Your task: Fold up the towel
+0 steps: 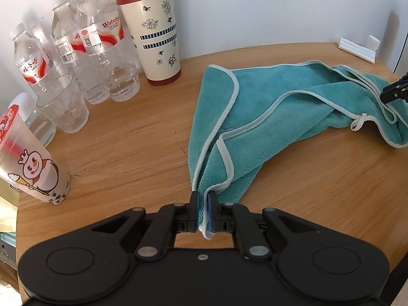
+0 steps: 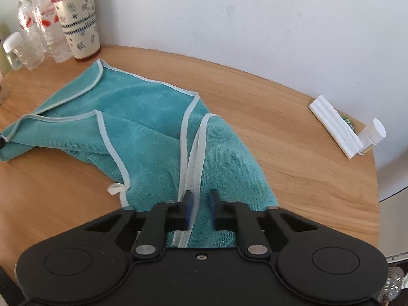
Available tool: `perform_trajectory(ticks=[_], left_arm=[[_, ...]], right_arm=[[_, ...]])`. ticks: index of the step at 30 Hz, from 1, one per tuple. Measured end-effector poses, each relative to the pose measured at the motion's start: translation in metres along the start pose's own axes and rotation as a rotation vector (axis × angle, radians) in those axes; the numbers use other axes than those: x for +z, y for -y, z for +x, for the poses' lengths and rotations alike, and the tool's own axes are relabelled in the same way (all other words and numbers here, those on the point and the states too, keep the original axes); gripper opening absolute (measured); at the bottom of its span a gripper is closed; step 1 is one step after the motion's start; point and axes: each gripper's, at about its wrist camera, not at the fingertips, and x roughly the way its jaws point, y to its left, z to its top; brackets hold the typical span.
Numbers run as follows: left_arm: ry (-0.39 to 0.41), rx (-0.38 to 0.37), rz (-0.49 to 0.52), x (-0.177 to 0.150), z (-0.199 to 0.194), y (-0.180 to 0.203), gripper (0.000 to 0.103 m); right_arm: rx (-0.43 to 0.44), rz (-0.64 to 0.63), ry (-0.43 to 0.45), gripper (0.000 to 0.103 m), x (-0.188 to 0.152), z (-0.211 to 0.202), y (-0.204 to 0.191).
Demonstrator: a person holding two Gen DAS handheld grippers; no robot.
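A teal towel (image 1: 267,107) with pale trim lies loosely bunched on the round wooden table (image 1: 127,140). My left gripper (image 1: 203,199) is shut on the towel's near corner, and a bit of trim hangs out below the pads. In the right wrist view the towel (image 2: 142,107) spreads to the left. My right gripper (image 2: 201,201) stands over its other end with the jaws apart, cloth and doubled trim lying between the fingers. The right gripper (image 1: 394,90) also shows at the far right edge of the left wrist view.
Along the wall at the left stand several water bottles (image 1: 102,51), a cream tumbler with a red lid (image 1: 153,33), a clear glass (image 1: 63,104) and a cartoon-printed cup (image 1: 30,163). A white strip (image 2: 334,127) and a small white-capped bottle (image 2: 373,132) lie near the right edge.
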Motion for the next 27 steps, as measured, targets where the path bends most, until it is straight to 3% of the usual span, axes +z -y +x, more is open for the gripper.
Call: perform_trajectory(ticks=[7, 14, 18, 23, 25, 27], left_arm=[[-0.028, 0.015, 0.001, 0.000, 0.005, -0.002, 0.006], [-0.055, 0.019, 0.017, -0.004, 0.006, 0.001, 0.006], [-0.074, 0.019, 0.031, -0.009, 0.007, 0.004, 0.006], [-0.103, 0.015, 0.046, -0.014, 0.008, 0.005, 0.006], [-0.116, 0.013, 0.054, -0.017, 0.008, 0.006, 0.006], [-0.123, 0.020, 0.080, -0.019, 0.009, 0.009, 0.006]], right_arm=[[-0.083, 0.089, 0.056, 0.004, 0.000, -0.027, 0.017], [-0.257, 0.342, 0.096, 0.004, -0.032, -0.064, 0.045], [-0.313, 0.447, 0.016, 0.004, -0.066, -0.062, 0.056], [-0.367, 0.527, -0.157, 0.001, -0.110, -0.042, 0.067], [-0.355, 0.537, -0.198, 0.002, -0.121, -0.039, 0.068], [-0.297, 0.548, -0.185, 0.003, -0.130, -0.041, 0.070]])
